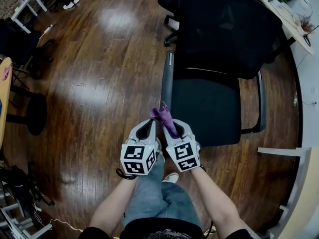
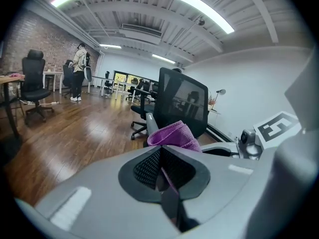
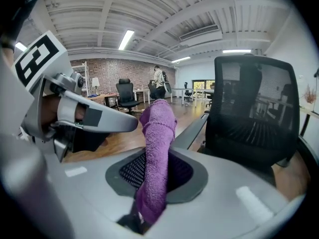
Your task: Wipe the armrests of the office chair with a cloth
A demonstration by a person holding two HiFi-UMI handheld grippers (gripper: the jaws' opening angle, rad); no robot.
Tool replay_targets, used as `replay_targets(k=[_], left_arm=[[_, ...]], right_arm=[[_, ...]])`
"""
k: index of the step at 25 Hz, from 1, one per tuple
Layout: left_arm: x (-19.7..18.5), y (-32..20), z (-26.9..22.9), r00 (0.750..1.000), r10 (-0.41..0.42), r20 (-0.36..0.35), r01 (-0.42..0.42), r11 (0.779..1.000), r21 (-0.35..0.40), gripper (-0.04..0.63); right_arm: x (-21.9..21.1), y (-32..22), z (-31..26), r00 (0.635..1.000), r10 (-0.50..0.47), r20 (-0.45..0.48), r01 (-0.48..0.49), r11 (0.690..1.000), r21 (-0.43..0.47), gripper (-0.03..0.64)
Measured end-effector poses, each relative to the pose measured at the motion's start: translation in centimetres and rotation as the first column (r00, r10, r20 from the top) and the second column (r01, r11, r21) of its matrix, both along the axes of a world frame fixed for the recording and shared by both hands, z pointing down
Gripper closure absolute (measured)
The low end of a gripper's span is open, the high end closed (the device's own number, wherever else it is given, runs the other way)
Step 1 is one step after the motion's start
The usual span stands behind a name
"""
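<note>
The right gripper (image 1: 173, 125) is clamped tight on a purple cloth (image 1: 165, 119), a nubby terry thing rolled into a fat stub that pokes up out of the black meshed pads and leans toward its neighbour. The left gripper (image 1: 147, 124) sits right alongside, nearly touching. Its jaws are pressed together, and a thin sliver of that purple shows in the seam, so it looks to be pinching an edge of the cloth too. Both tools are smooth grey plastic, each with a cube of black-and-white squares behind.

Just past the tips is the office chair (image 1: 224, 44): black mesh back, dark padded seat. The near armrest (image 1: 168, 78) is a long, narrow grey bar, and the cloth hangs just short of its front end, not on it. The far armrest (image 1: 261, 101) is well apart, across the seat.

Glossy wooden floor (image 1: 99, 59) lies open to the left; a desk (image 1: 284, 14) crowds the chair's far side.

The person's forearms (image 1: 117, 198) reach forward, converging so the grippers meet above the knees.
</note>
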State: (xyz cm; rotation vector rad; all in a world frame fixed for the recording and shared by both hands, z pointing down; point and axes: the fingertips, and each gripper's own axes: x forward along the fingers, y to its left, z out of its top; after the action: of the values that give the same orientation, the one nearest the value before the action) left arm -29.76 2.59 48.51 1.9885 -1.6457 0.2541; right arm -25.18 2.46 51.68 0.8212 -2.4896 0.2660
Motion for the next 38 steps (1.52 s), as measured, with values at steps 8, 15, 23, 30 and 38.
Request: replay_targets(k=[8,15,23,30,38], left_arm=[[1.3,2.5,2.4,0.999,0.044,0.02,-0.043,0.999,-0.021,0.592],[2.5,2.4,5.0,0.992,0.107,0.074,-0.106,0.994,-0.008,0.592],[3.6,3.4,8.4,0.988,0.132,0.082,-0.129,0.991,-0.038,0.591],[5.1,3.9,7.6,0.985,0.148,0.092,-0.141,0.987,-0.078,0.591],[6.8,3.2,8.0,0.981,0.163,0.105,-0.152,0.983,-0.107,0.592]], right_arm=[[0.4,2.9,3.3,0.991,0.094,0.092,-0.088,0.994,-0.06,0.543],[0.9,4.0,9.0,0.988,0.111,0.11,-0.102,0.991,-0.088,0.543],[1.0,4.3,12.4,0.982,0.137,0.133,-0.123,0.987,-0.107,0.543],[4.6,5.3,10.6,0.954,0.232,0.19,-0.209,0.969,-0.134,0.543],[8.0,4.2,12.8,0.911,0.371,0.183,-0.323,0.915,-0.243,0.543]])
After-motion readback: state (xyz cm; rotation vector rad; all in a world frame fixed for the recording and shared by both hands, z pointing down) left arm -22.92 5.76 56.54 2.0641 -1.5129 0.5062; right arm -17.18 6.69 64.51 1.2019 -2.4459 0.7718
